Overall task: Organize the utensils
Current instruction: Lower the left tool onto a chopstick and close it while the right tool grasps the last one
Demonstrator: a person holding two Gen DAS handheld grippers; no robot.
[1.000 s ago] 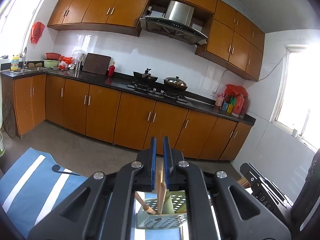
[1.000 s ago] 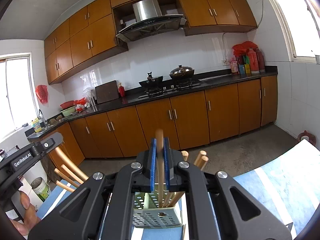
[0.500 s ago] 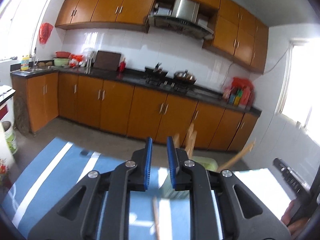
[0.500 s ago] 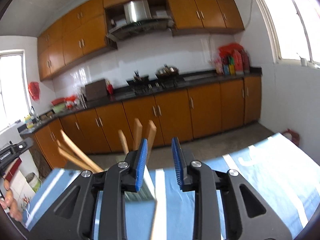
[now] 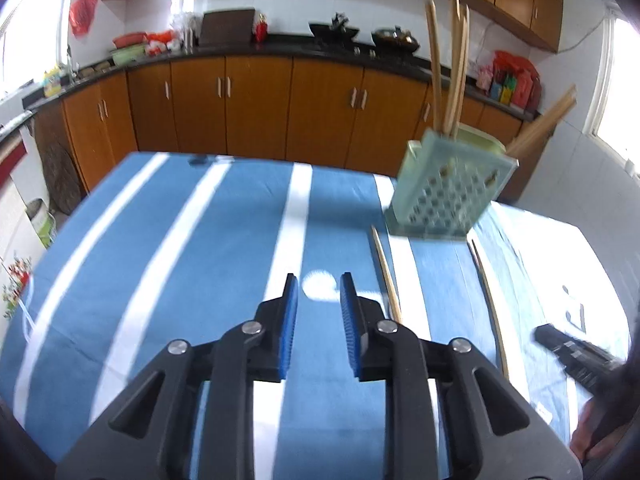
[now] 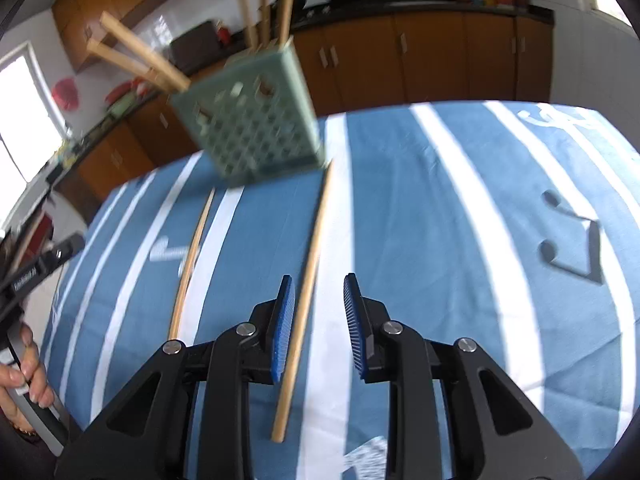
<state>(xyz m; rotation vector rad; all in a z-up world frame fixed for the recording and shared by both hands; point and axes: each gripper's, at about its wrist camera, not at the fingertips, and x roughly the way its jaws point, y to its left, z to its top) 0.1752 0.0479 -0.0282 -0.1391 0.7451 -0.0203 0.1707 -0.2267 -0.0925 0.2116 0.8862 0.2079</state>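
Note:
A pale green perforated utensil holder stands on the blue-and-white striped cloth with several wooden chopsticks upright or leaning in it. Two loose chopsticks lie on the cloth in front of it. In the left wrist view, the nearer chopstick lies just right of my left gripper, whose jaws are opening with nothing between them. My right gripper is open above one chopstick, which runs under the gap close to the left pad. The other chopstick lies further left.
Brown kitchen cabinets and a dark worktop run behind the table's far edge. The other gripper shows at each view's side, with a person's hand on it. A white bucket stands on the floor at left.
Both grippers were shut on a chopstick above the holder. Both have let go, opened, dropped and tilted down towards the cloth in front of the holder.

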